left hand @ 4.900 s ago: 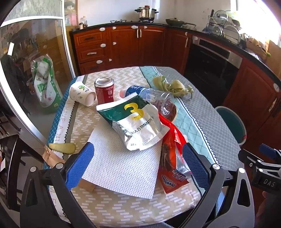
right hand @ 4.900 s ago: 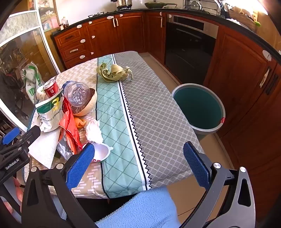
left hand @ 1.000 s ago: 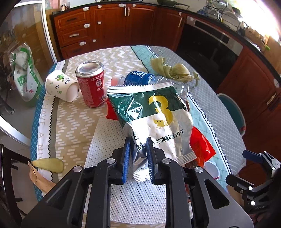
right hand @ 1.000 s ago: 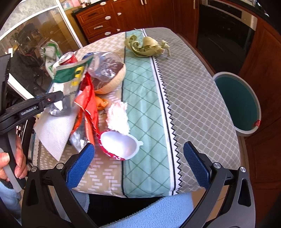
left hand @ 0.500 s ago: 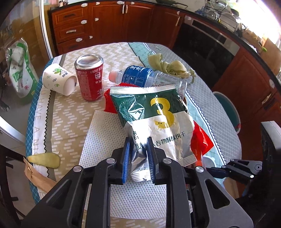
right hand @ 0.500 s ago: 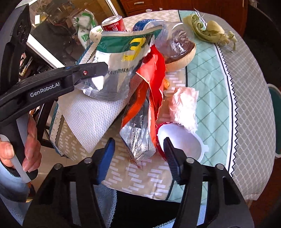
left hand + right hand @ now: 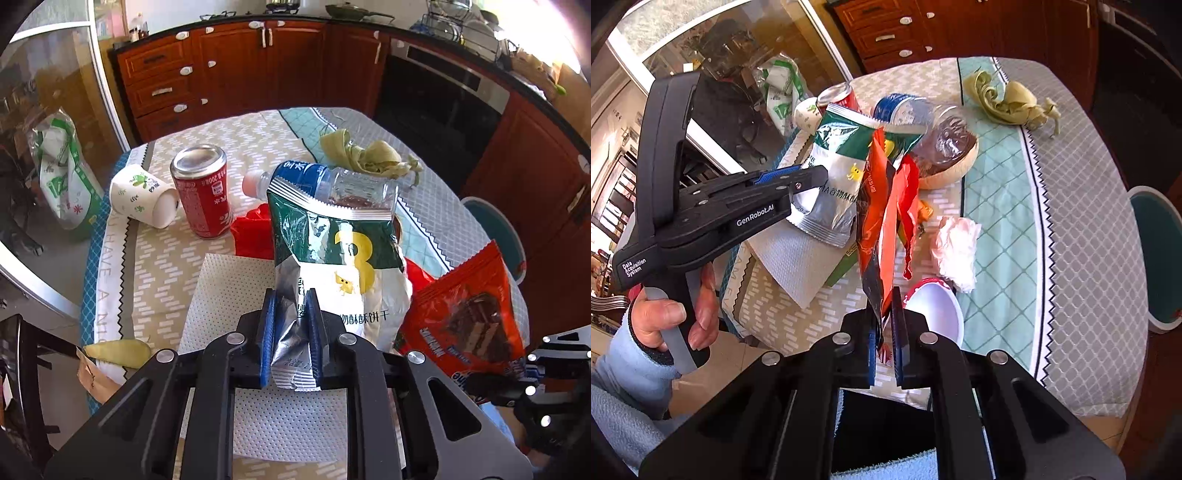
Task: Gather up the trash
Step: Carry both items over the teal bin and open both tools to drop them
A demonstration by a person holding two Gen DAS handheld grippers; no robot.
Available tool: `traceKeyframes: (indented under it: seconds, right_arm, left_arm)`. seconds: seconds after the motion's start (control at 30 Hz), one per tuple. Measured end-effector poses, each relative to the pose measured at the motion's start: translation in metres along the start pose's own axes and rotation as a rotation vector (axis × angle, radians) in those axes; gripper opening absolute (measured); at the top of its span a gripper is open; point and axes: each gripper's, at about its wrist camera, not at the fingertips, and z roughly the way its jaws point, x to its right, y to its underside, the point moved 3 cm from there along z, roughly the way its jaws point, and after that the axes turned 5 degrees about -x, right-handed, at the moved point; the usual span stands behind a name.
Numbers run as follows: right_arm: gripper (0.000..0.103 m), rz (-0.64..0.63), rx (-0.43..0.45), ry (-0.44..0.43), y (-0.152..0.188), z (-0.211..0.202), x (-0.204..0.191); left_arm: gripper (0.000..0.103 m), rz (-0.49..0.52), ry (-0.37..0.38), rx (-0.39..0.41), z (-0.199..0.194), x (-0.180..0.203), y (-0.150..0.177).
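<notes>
Since half second ago: right gripper (image 7: 885, 325) jaws just closed onto orange snack wrapper (image 7: 877, 206), now lifted clear of table (image 7: 1071, 229). Left gripper (image 7: 290, 332) pinches green-and-silver pouch (image 7: 332, 254), raised above paper towel (image 7: 229, 284). Beyond: red can (image 7: 203, 192), bottle (image 7: 332, 184); bin (image 7: 1156, 258) beside table.

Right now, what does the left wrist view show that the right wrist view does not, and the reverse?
Only the left wrist view shows the oven and the pale peel at the table edge. Only the right wrist view shows the crumpled tissue, the white bowl and the person's hand. Both show the green snack bag, orange wrapper, red can and bin.
</notes>
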Motion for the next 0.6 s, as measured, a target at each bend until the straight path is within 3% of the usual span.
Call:
traceKeyframes:
  seconds: [0.33, 0.6]
  right_arm:
    - [0.007, 0.085, 0.188, 0.064, -0.002, -0.075, 0.033]
    - [0.007, 0.255, 0.291, 0.163, 0.003, -0.118, 0.118]
  left_arm:
    - [0.017, 0.022, 0.038, 0.151, -0.075, 0.013, -0.024]
    - [0.017, 0.173, 0.142, 0.106, -0.056, 0.102, -0.056]
